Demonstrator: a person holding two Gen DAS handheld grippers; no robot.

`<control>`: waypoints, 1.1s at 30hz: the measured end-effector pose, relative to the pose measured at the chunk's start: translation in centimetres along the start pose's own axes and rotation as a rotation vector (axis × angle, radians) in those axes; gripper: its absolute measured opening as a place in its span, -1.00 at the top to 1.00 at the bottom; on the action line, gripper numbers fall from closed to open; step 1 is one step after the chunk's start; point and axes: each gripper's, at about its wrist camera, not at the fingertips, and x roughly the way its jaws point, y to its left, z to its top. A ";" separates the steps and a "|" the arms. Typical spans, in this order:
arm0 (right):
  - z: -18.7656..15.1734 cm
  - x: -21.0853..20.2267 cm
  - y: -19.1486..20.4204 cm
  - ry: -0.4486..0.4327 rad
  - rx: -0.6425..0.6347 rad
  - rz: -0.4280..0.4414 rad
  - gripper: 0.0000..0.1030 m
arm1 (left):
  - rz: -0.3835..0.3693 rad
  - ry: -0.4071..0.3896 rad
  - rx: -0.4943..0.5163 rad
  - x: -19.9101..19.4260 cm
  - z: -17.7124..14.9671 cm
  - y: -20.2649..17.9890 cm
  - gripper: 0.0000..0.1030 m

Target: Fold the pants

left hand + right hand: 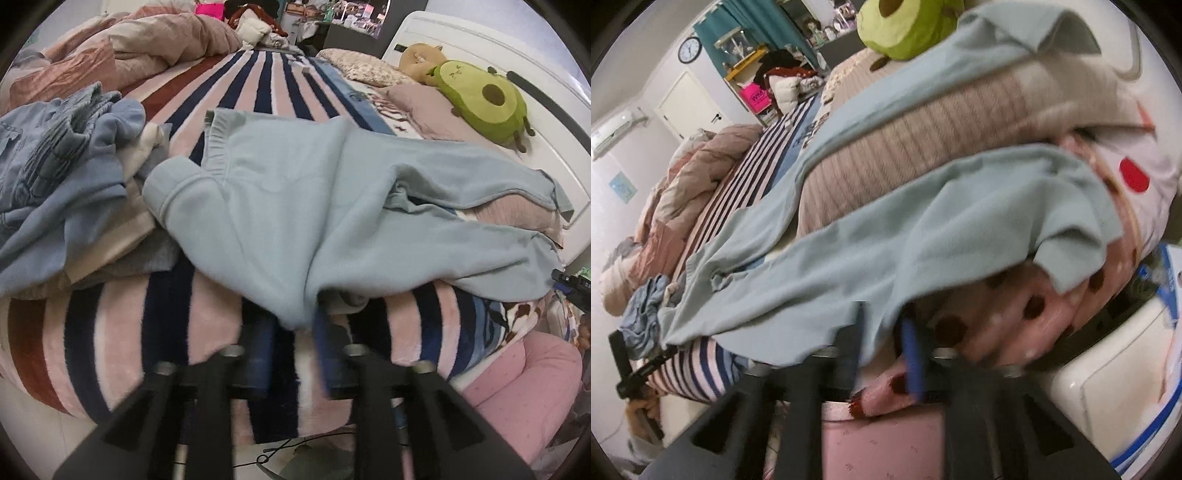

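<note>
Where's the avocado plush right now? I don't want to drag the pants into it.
In the left wrist view the avocado plush lies upper right, by the white headboard, beyond the light blue pants. In the right wrist view it peeks above the pants' far edge.

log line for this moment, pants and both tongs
pants: light blue, spread on striped blanket | left tongs: open, pants edge between pads | right tongs: open, pants edge between pads | fold: not done

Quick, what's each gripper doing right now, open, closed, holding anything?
Left gripper: open, an edge of the light blue pants hangs between its fingers, not pinched.
Right gripper: open, the pants' edge lies loose between its fingers.
</note>
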 end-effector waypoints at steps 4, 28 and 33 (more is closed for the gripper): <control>-0.2 1.2 0.4 0.035 -0.011 0.027 -0.05 | -0.089 -0.023 0.004 -0.3 0.1 -0.3 -0.34; 3.9 -0.6 2.7 -0.109 -0.100 -0.089 0.99 | 0.003 -0.162 -0.021 -2.2 5.3 0.8 0.70; 4.8 -2.4 3.1 -0.200 -0.080 -0.065 0.99 | 0.010 -0.196 -0.003 -3.8 6.3 0.8 0.78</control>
